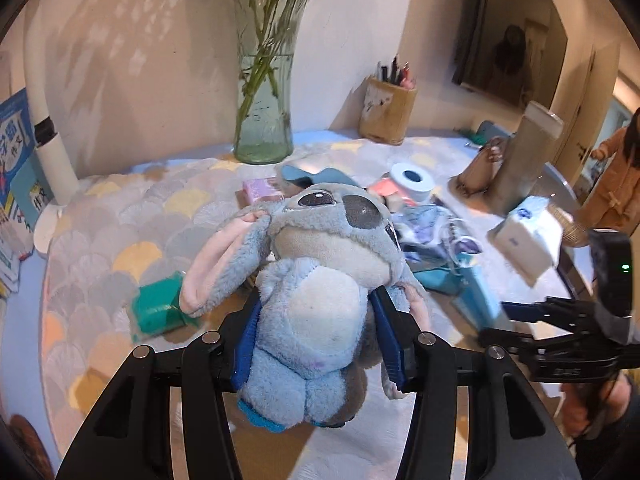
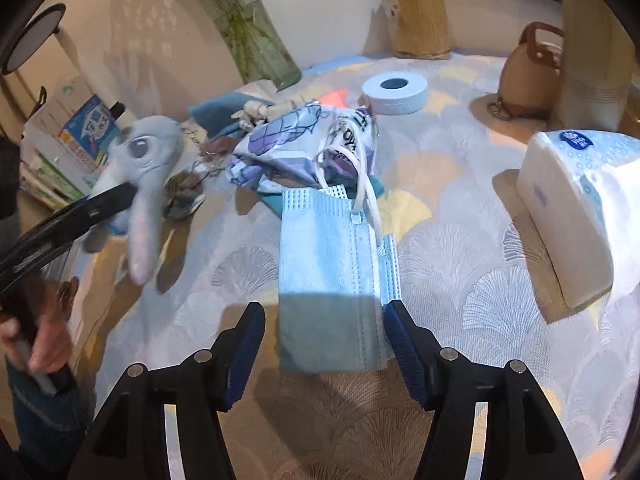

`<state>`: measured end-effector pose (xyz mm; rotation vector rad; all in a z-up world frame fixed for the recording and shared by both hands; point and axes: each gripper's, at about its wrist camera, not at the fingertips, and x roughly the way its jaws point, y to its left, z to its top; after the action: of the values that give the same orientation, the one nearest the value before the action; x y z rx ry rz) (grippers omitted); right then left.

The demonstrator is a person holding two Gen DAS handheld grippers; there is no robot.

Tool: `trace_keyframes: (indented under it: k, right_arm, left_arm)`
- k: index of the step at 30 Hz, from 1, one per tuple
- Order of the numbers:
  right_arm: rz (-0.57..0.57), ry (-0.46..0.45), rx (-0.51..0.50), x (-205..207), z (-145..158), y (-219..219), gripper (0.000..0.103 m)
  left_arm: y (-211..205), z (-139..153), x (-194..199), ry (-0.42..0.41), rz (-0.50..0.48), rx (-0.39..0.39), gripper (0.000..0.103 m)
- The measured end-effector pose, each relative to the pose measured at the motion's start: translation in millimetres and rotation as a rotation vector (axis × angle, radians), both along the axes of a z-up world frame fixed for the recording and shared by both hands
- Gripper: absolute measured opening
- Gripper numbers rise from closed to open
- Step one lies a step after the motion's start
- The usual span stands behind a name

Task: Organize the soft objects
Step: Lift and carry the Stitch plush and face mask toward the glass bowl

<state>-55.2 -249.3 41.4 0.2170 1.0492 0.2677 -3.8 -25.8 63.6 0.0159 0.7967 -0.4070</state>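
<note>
- left gripper point(image 1: 316, 336) has its blue pads squeezed in on the belly of the blue plush toy point(image 1: 316, 280), toy's upright and facing the camera
- right gripper point(image 2: 324, 344) is standing open over the near end of the blue face mask point(image 2: 332, 264), which lies flat on the tablecloth point(image 2: 460, 300); pads aren't touching it
- bit further back: patterned fabric bag point(image 2: 304, 148), tissue pack point(image 2: 576, 216) off to the right
- tape roll point(image 2: 394, 92) behind that, then glass vase point(image 1: 266, 80) and pen holder point(image 1: 388, 110) by the wall
</note>
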Motion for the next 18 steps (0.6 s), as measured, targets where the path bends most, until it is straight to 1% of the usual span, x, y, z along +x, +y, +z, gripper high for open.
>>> trace_keyframes:
  k: [2, 3, 4, 5, 6, 7, 8, 12, 18]
  right_arm:
    - [-0.009, -0.011, -0.009, -1.2, -0.4, 0.3, 0.059]
    - [-0.020, -0.021, -0.013, -2.3, -0.6, 0.3, 0.051]
    - [-0.031, -0.033, -0.037, -3.6, -0.9, 1.1, 0.044]
    - [-0.035, -0.043, -0.071, -4.5, -1.2, 2.5, 0.034]
    - [-0.033, -0.052, -0.105, -6.1, -0.6, 3.9, 0.030]
    - [-0.025, -0.060, -0.110, -8.4, 0.5, 4.7, 0.028]
    - [-0.016, -0.063, -0.093, -11.2, 2.3, 4.2, 0.024]
    - [-0.005, -0.080, -0.026, -21.5, 11.8, -3.5, 0.023]
    - [-0.034, -0.148, 0.060, -36.0, 41.4, -28.2, 0.023]
  left_arm:
    - [-2.1, -3.8, -5.0, 0.011, -0.001, -0.017, 0.049]
    - [-2.9, -5.3, -7.6, 0.015, 0.000, -0.024, 0.049]
    - [-3.6, -5.4, -10.6, 0.018, 0.000, -0.035, 0.049]
    - [-4.1, -4.8, -12.3, 0.020, -0.002, -0.045, 0.049]
    - [-4.3, -3.2, -14.1, 0.023, -0.007, -0.059, 0.049]
    - [-4.8, -0.4, -15.7, 0.025, -0.012, -0.072, 0.049]
    - [-5.9, 2.5, -17.1, 0.021, -0.014, -0.077, 0.049]
    - [-20.6, 21.9, -28.4, -0.023, -0.043, -0.068, 0.049]
    - [-56.2, 53.6, -43.2, -0.088, -0.107, -0.068, 0.049]
